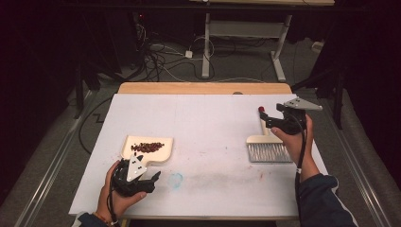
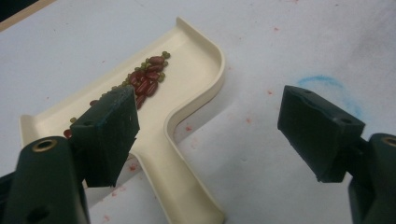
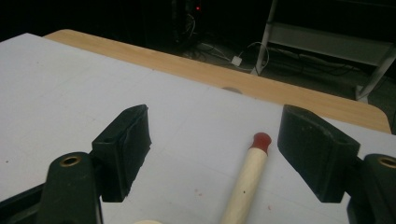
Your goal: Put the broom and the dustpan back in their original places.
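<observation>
- Near the front-left corner of the desk [image 1: 203, 118], a cream dustpan [image 1: 156, 153] is seen lying flat, with a small heap of red and green beans [image 1: 147, 147] in its tray.
- The left gripper [image 1: 153, 176] is held just in front of the dustpan, jaws spread wide and nothing gripped; in the left gripper view the dustpan handle [image 2: 180, 186] passes between the jaws, nearer the left one.
- The dustpan's long axis is judged to run front to back, handle toward the front edge and open mouth toward the far edge.
- To grip well, the handle should be centred between the jaws and the pan kept level, so that no beans are spilled.
- Toward the right edge, a brush [image 1: 267, 144] lies with grey bristles toward the front and its red-tipped handle [image 3: 247, 179] pointing toward the far edge.
- The right gripper [image 1: 265, 118] is held over that handle, jaws wide apart and empty; it should be lowered squarely before closing.
</observation>
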Demonstrator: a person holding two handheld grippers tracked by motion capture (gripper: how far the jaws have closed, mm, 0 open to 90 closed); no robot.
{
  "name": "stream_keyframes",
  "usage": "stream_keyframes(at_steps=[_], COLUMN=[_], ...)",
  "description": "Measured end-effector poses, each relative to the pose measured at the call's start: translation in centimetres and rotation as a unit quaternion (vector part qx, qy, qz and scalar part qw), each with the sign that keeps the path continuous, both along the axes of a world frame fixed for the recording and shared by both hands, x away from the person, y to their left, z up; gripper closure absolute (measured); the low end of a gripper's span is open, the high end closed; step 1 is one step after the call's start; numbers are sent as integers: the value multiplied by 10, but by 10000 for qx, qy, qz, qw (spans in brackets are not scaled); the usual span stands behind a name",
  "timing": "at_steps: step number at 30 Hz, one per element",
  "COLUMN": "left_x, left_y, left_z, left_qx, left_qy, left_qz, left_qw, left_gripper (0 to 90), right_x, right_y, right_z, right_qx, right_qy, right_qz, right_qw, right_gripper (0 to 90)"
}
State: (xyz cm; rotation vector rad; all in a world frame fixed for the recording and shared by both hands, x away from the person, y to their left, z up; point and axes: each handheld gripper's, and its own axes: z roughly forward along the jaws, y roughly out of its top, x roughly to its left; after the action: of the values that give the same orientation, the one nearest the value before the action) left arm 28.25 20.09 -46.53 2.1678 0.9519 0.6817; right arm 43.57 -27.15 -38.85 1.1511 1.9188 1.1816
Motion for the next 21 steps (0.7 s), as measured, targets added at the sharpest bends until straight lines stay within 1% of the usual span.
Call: stream_keyframes(at_steps=[3, 8, 10, 13, 15, 17, 18, 21], left_x=[0, 1, 1, 1, 1, 1, 1, 1], left_y=[-2, -4, -4, -4, -4, -4, -4, -5], left_z=[-1, -1, -2, -2, -2, -2, -2, -3], left_qx=[23, 15, 40, 32, 29, 27, 37, 97], left_qy=[18, 50, 49, 40, 38, 40, 45, 72], left_qz=[-29, -106, -110, -110, -94, -94, -87, -107], left_qw=[10000, 9999, 9999, 9999, 9999, 9999, 9999, 9999], left_gripper=[203, 199, 199, 197, 197, 197, 197, 197], right_x=[-6, -16, -19, -23, -27, -29, -31, -36], right_y=[-1, -1, -1, -2, -1, -1, 0, 1], right_z=[5, 12, 13, 15, 16, 17, 17, 18], right_qx=[54, 42, 68, 84, 53, 9, -33, -132], right_qy=[-93, -187, -178, -213, -270, -280, -255, -342], right_qz=[-29, 87, 177, 222, 251, 322, 325, 355], right_qw=[9999, 9998, 9997, 9995, 9993, 9991, 9991, 9987], right_gripper=[256, 249, 246, 245, 245, 246, 243, 244])
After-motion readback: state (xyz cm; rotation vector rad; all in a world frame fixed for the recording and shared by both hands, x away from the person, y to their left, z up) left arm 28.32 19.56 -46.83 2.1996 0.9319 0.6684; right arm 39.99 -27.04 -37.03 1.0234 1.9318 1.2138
